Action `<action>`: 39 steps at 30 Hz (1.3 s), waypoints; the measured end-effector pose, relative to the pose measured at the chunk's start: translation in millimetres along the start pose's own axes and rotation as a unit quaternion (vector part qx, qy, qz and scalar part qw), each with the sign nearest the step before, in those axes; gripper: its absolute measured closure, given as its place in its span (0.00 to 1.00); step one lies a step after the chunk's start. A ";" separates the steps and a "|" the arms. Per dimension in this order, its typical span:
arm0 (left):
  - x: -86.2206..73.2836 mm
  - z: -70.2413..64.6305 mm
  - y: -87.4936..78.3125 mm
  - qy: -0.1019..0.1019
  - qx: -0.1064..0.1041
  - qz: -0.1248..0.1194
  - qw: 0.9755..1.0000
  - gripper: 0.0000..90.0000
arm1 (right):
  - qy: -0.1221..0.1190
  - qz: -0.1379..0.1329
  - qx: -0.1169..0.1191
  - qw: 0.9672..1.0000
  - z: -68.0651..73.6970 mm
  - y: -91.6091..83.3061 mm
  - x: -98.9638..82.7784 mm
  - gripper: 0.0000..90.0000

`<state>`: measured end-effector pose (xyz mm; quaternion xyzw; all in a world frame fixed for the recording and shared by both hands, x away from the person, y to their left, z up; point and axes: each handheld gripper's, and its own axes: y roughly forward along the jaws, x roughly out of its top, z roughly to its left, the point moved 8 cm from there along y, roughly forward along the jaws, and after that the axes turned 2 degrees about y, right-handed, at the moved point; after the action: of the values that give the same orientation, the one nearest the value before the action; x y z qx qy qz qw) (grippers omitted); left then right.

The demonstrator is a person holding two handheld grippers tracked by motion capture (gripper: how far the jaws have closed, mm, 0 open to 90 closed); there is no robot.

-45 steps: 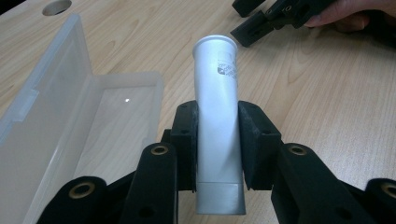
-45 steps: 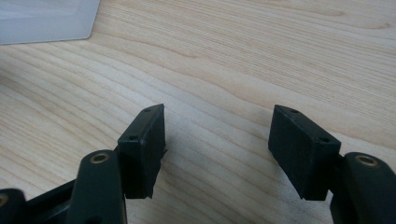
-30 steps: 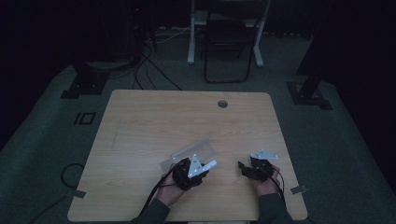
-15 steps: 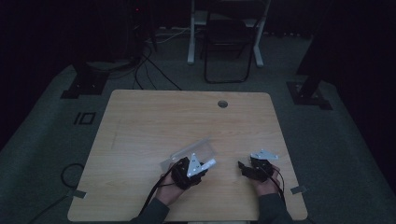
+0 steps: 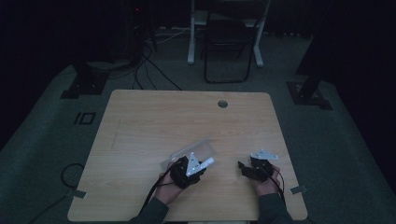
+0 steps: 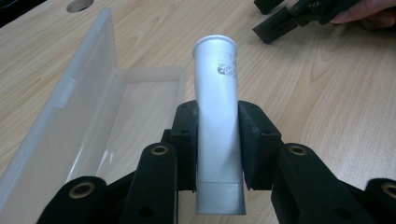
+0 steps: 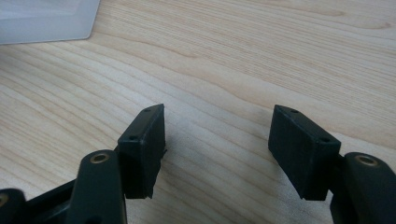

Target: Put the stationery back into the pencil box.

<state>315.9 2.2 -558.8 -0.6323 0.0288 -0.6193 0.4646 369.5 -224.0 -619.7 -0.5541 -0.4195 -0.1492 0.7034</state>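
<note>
Left gripper clamps a silver tube just beside the open clear case; right gripper rests empty on the table, jaws spread. I'd swing the tube level over the tray, lower it, then release.

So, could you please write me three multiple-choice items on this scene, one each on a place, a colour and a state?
1. Where is the clear box lying?
A on the table
B on the chair
C on the floor

2. What colour is the tube?
A red
B silver
C green

3. How are the right gripper jaws?
A shut on the tube
B open with nothing between
C shut on the box

Key: A, the box rests on the wooden table; B, its body is silver; C is wrong, B holds: wood shows between the jaws.
</note>
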 end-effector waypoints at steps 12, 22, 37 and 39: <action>-1.2 5.4 -0.5 -0.003 0.006 0.002 1.000 0.78 | 0.000 0.000 0.000 1.000 0.0 0.0 0.0 0.40; -2.2 8.9 0.1 -0.004 0.011 0.004 1.000 0.78 | 0.000 0.000 0.000 1.000 0.0 0.0 0.0 0.40; -3.3 14.0 -0.6 -0.009 0.019 0.004 1.000 0.78 | 0.000 0.000 0.000 1.000 0.0 0.0 0.0 0.40; -3.5 14.6 -0.6 -0.009 0.019 0.004 1.000 0.78 | 0.000 0.000 0.000 1.000 0.0 0.0 0.0 0.40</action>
<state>326.6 12.7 -558.2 -0.6287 0.0159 -0.6123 0.4791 369.5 -224.0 -619.7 -0.5540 -0.4196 -0.1490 0.7034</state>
